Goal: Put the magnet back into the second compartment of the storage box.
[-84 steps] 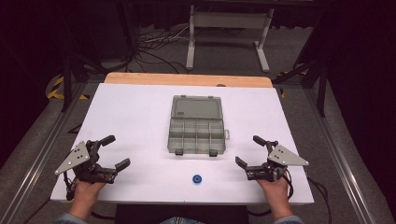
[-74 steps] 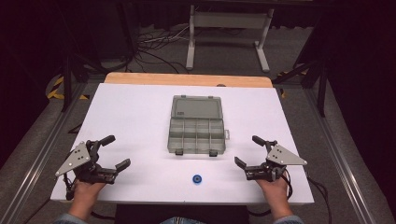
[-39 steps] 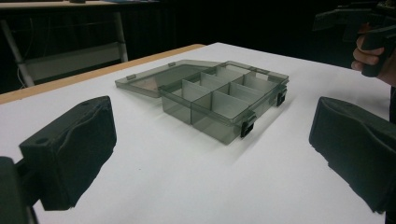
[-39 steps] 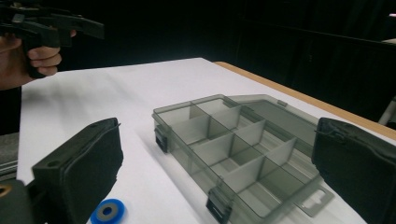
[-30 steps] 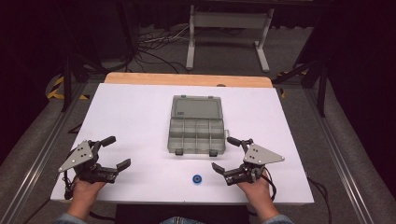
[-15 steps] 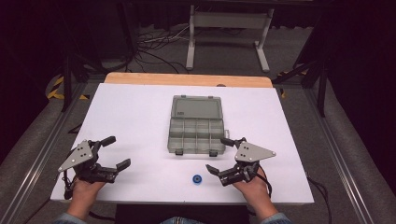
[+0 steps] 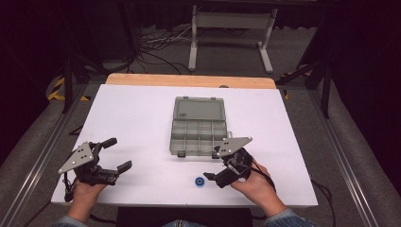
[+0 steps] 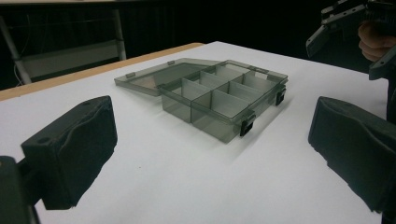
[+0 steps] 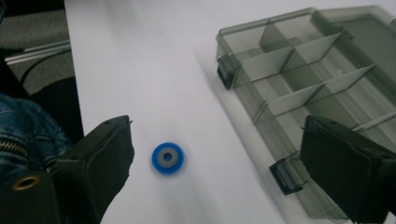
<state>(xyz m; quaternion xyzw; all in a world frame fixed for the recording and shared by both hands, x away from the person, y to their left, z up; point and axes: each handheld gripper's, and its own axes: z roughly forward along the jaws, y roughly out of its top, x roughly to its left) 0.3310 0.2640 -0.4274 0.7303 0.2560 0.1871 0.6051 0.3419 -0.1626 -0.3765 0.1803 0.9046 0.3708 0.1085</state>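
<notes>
A smoky grey compartment box point(image 7: 198, 137) lies open mid-table, its lid point(image 7: 198, 109) folded flat toward the far side, and its compartments look empty. A small blue ring point(image 7: 198, 181) rests on the white table point(image 7: 142, 113) near the front edge. My right gripper point(image 7: 213, 163) is open just right of the ring, jaws pointing left. In the right gripper view the ring point(image 9: 167, 157) lies between the jaws, close to the left one, with the box point(image 9: 303, 79) beside the right jaw. My left gripper point(image 7: 118, 153) is open at the front left, facing the box point(image 8: 224, 100).
The table has a wooden strip point(image 7: 189, 80) along its far edge. A metal stand point(image 7: 231, 28) and cables lie on the floor beyond. The person's jeans point(image 9: 23, 126) are at the table's front edge. The other hand's gripper point(image 8: 345, 18) appears far right in the left gripper view.
My right gripper has moved left along the front of the table, from the right side to beside the blue ring. The left gripper has stayed put.
</notes>
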